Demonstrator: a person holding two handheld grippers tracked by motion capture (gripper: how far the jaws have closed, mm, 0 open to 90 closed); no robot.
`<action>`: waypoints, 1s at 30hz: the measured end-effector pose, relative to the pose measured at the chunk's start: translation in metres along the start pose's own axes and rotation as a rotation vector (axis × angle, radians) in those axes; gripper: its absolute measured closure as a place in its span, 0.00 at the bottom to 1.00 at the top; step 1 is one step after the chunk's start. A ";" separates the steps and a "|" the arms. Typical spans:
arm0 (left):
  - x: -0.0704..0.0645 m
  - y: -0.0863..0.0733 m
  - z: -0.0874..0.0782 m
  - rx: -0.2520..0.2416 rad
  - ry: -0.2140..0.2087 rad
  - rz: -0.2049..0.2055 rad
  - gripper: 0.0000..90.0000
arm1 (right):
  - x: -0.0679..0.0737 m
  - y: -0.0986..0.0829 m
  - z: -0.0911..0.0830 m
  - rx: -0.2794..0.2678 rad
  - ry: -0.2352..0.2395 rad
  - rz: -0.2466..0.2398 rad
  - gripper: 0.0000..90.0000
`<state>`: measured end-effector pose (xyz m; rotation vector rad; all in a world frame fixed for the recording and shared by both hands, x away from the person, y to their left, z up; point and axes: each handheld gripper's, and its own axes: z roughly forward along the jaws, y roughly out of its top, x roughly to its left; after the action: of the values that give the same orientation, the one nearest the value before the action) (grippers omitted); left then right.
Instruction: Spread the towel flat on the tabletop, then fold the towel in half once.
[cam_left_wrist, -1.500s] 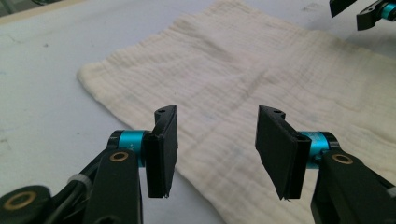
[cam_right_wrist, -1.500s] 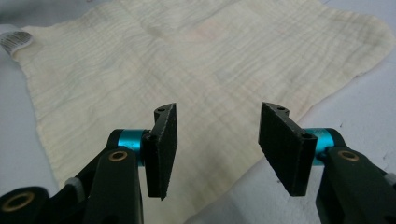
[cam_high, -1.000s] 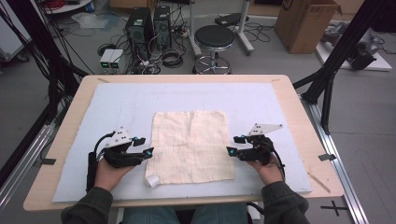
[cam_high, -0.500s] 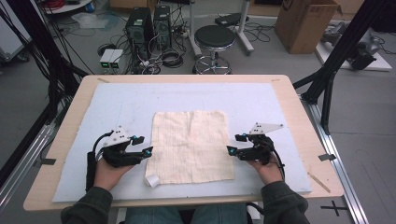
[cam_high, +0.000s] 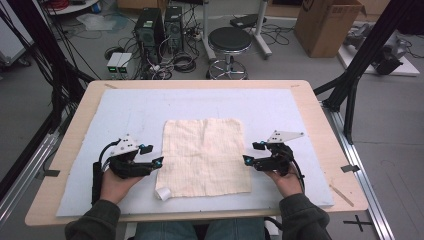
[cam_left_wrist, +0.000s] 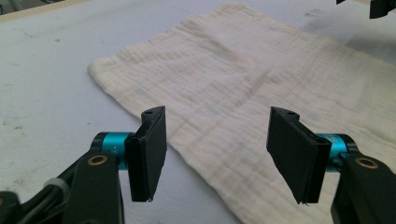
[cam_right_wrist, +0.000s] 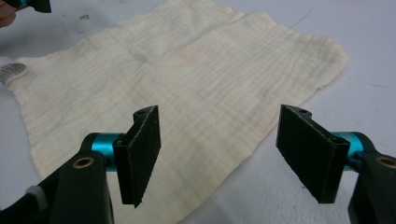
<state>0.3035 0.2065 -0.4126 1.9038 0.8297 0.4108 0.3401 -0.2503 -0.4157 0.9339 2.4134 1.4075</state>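
Observation:
A cream square cloth (cam_high: 205, 156) lies flat in the middle of the pale blue mat (cam_high: 280, 107). A white label (cam_high: 163, 193) sticks out at its near left corner. My left gripper (cam_high: 155, 156) rests open just off the cloth's left edge, jaws pointing right at it. In the left gripper view the cloth (cam_left_wrist: 261, 79) spreads beyond the wide-apart pads (cam_left_wrist: 149, 151). My right gripper (cam_high: 249, 153) sits open at the cloth's right edge, jaws pointing left. The right gripper view has the cloth (cam_right_wrist: 187, 74) ahead of its pads (cam_right_wrist: 308, 149), with the label (cam_right_wrist: 11, 72) at far left. Neither holds anything.
The mat covers most of a wooden table (cam_high: 325, 125). Behind the table stand a black stool (cam_high: 229, 42), computer towers (cam_high: 156, 27) with cables, and a cardboard box (cam_high: 325, 22). Black frame posts (cam_high: 352, 75) rise at the table's left and right sides.
Both grippers have edged slightly inward toward the cloth's side edges. The cloth has not moved.

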 end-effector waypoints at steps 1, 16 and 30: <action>0.000 0.000 0.000 0.000 0.001 -0.001 0.42 | 0.000 0.000 0.000 0.001 0.000 -0.002 0.33; 0.001 0.003 0.001 0.008 0.003 0.008 0.39 | 0.002 0.007 0.006 0.014 0.009 -0.006 0.32; 0.005 0.006 0.004 0.009 0.011 -0.013 0.38 | -0.004 0.013 0.009 0.014 -0.003 -0.008 0.32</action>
<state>0.3117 0.2058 -0.4092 1.9048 0.8522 0.4110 0.3529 -0.2420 -0.4096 0.9274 2.4249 1.3878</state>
